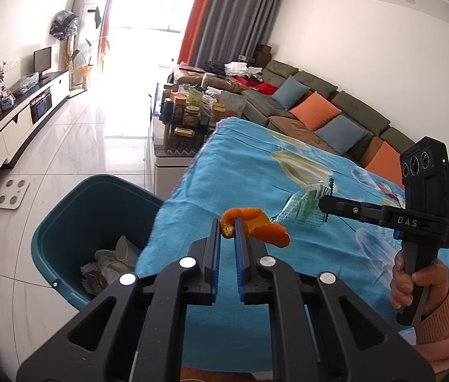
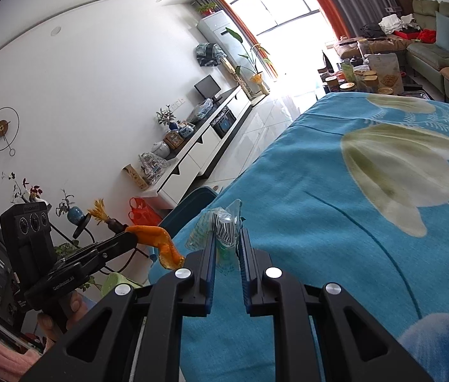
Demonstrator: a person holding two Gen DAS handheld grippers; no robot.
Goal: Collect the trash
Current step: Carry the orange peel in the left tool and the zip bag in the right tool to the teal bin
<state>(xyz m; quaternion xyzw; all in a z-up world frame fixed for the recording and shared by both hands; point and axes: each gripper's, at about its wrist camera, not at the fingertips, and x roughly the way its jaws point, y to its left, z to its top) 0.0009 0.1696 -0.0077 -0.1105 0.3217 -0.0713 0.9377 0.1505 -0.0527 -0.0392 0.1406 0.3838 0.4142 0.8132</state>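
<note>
My left tongs (image 1: 227, 227) are clenched on a curl of orange peel (image 1: 253, 224), held above the blue floral cloth on the worktop (image 1: 246, 165). My right tongs (image 2: 227, 238) grip a crinkled plastic wrapper (image 2: 221, 226), probably a snack packet. Beyond, the teal bin (image 1: 97, 216) stands on the floor beside the worktop, with paper scraps inside.

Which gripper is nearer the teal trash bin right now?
Left. The left gripper, shut on the orange peel, is at the table edge just beside the teal trash bin. The right gripper, shut on the plastic wrapper, is farther in over the blue tablecloth.
</note>
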